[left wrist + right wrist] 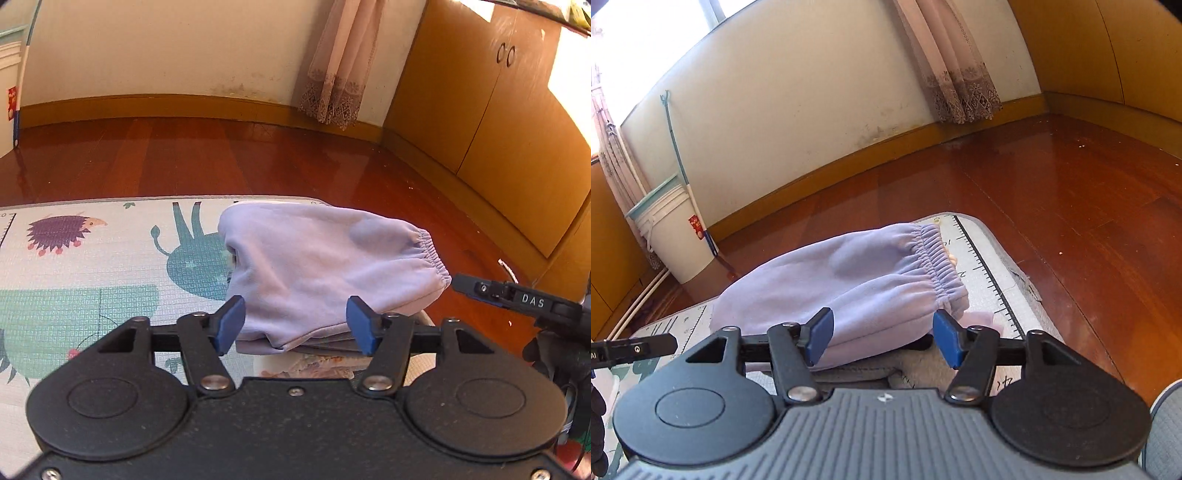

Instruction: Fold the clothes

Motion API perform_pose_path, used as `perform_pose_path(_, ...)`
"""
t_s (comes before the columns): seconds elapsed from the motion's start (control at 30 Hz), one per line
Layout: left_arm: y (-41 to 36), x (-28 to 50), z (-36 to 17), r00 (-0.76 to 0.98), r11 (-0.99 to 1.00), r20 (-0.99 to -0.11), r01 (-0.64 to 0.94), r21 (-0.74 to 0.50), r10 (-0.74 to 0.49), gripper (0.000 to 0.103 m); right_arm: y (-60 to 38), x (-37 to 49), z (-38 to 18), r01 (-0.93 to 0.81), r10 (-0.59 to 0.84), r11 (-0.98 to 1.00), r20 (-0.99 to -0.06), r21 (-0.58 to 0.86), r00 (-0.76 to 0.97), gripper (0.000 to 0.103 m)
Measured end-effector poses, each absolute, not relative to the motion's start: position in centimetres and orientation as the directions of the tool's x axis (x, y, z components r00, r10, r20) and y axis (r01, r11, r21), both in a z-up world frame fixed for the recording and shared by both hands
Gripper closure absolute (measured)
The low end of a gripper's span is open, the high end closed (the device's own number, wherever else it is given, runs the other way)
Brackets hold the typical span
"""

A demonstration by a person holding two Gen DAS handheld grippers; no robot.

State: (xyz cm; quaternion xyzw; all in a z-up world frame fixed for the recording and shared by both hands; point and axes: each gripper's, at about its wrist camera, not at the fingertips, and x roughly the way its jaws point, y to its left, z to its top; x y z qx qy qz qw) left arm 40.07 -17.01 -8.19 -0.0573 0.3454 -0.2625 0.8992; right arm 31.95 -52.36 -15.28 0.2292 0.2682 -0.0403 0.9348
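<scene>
Left wrist view: my left gripper (295, 325) hangs with its blue pads apart and nothing between them, just short of the lavender garment (325, 269).
Garment position: it lies doubled on the animal-print play mat (92, 266), elastic band (432, 254) toward the right edge.
Right wrist view: my right gripper (882, 338) is spread too, empty, near the garment's (849, 291) front fold.
Step, as I judge it: pinch both near corners evenly.
Care: I'd catch all layers, so the fold stays square on the mat (990, 266).
</scene>
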Motion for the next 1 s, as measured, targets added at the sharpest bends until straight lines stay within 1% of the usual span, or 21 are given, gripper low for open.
perform_pose_path(0.03,-16.7,39.7,-7.8,0.619,0.858,-0.598,0.421,-0.296,-0.510,0.030,-51.8,31.5,-15.1,0.199,0.058,0.891,-0.537,0.409,0.842,0.039)
perform_pose_path(0.1,-16.7,39.0,-7.2,0.610,0.865,-0.617,0.409,-0.292,-0.497,0.022,-50.9,30.7,-14.7,0.216,0.066,0.889,-0.578,0.405,0.813,0.032)
perform_pose_path(0.17,-16.9,38.3,-6.4,0.611,0.877,-0.637,0.401,-0.263,-0.470,0.017,-50.1,30.1,-14.3,0.232,0.076,0.884,-0.614,0.406,0.786,0.021)
perform_pose_path(0.2,-17.1,38.0,-6.0,0.612,0.880,-0.640,0.403,-0.253,-0.465,0.013,-49.6,29.8,-13.9,0.240,0.075,0.882,-0.626,0.404,0.776,0.017)
perform_pose_path(0.27,-17.1,37.0,-5.2,0.622,0.882,-0.634,0.402,-0.245,-0.459,0.013,-48.8,29.2,-13.1,0.259,0.061,0.885,-0.647,0.388,0.760,0.004)
perform_pose_path(0.3,-17.2,36.4,-4.8,0.635,0.891,-0.633,0.391,-0.231,-0.443,0.011,-48.4,29.1,-12.7,0.266,0.050,0.889,-0.659,0.371,0.751,0.002)
perform_pose_path(0.33,-17.3,35.9,-4.4,0.646,0.901,-0.637,0.378,-0.213,-0.421,0.005,-48.1,28.9,-12.3,0.274,0.040,0.894,-0.670,0.355,0.741,0.000)
perform_pose_path(0.37,-17.4,35.4,-4.2,0.658,0.911,-0.640,0.366,-0.190,-0.398,0.001,-47.7,28.8,-11.9,0.280,0.024,0.901,-0.683,0.331,0.730,0.000)
perform_pose_path(0.4,-17.4,34.9,-4.1,0.672,0.918,-0.636,0.358,-0.171,-0.380,0.000,-47.4,28.7,-11.7,0.282,0.013,0.907,-0.690,0.312,0.723,0.000)
perform_pose_path(0.53,-17.4,33.9,-4.5,0.672,0.926,-0.650,0.344,-0.152,-0.356,0.000,-46.7,28.4,-11.1,0.288,-0.009,0.917,-0.708,0.276,0.706,0.000)
perform_pose_path(0.67,-17.6,33.1,-4.8,0.694,0.936,-0.642,0.332,-0.116,-0.326,0.000,-45.7,28.4,-11.1,0.293,-0.036,0.930,-0.738,0.221,0.673,0.000)
perform_pose_path(0.73,-17.5,32.9,-4.9,0.705,0.936,-0.629,0.333,-0.115,-0.328,0.000,-45.4,28.3,-11.1,0.285,-0.033,0.934,-0.741,0.217,0.670,0.000)
perform_pose_path(0.87,-17.4,33.0,-5.3,0.697,0.941,-0.640,0.310,-0.137,-0.323,0.000,-45.3,28.2,-11.0,0.292,-0.037,0.932,-0.746,0.214,0.665,0.000)
perform_pose_path(1.0,-18.0,32.7,-5.1,0.700,0.940,-0.639,0.321,-0.115,-0.318,0.000,-45.3,28.2,-10.9,0.298,-0.046,0.932,-0.747,0.207,0.663,0.000)
